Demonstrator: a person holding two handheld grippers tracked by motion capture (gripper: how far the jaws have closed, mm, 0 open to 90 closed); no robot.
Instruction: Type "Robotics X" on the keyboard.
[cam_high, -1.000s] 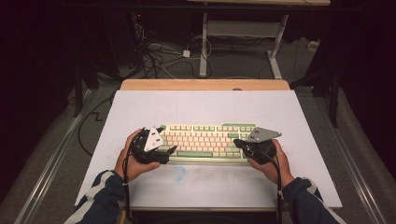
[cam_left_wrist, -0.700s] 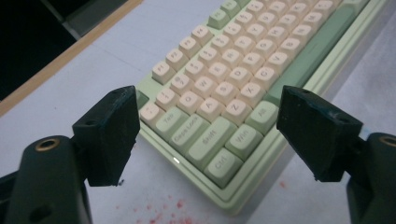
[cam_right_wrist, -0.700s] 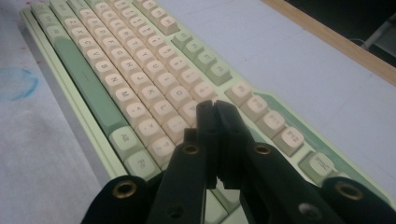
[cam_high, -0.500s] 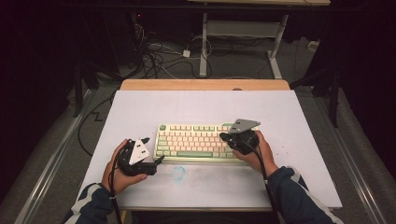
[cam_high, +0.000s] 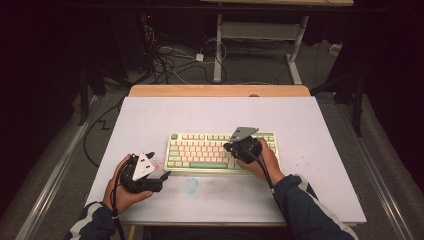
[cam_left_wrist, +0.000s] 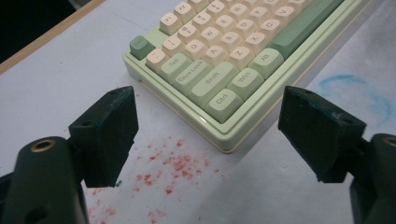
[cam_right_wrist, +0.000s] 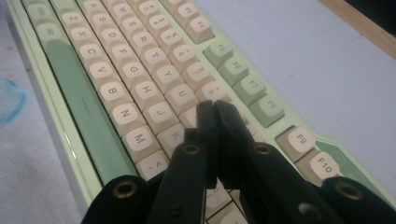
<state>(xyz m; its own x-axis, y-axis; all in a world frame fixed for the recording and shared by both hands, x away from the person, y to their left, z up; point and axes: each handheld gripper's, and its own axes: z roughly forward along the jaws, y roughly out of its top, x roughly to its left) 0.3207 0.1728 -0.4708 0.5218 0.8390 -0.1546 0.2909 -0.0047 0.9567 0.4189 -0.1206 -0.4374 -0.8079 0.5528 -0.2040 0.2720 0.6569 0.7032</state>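
Key press lined up on mech. keyboard (cam_high: 222, 151).
Right gripper (cam_right_wrist: 214, 108), jaws pinched together, is held over the I/K keys; left gripper (cam_left_wrist: 208, 135), jaws wide, is parked near-left on desk (cam_high: 320, 130). Next: short downward tap needed.

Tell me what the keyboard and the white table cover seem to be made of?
Keyboard: probably plastic; the green case has a glossy edge that catches light, while the cream and green keycaps look matte. Table cover: a thin, matte white sheet, perhaps paper or board, stained red and blue, over a wooden-looking tabletop.
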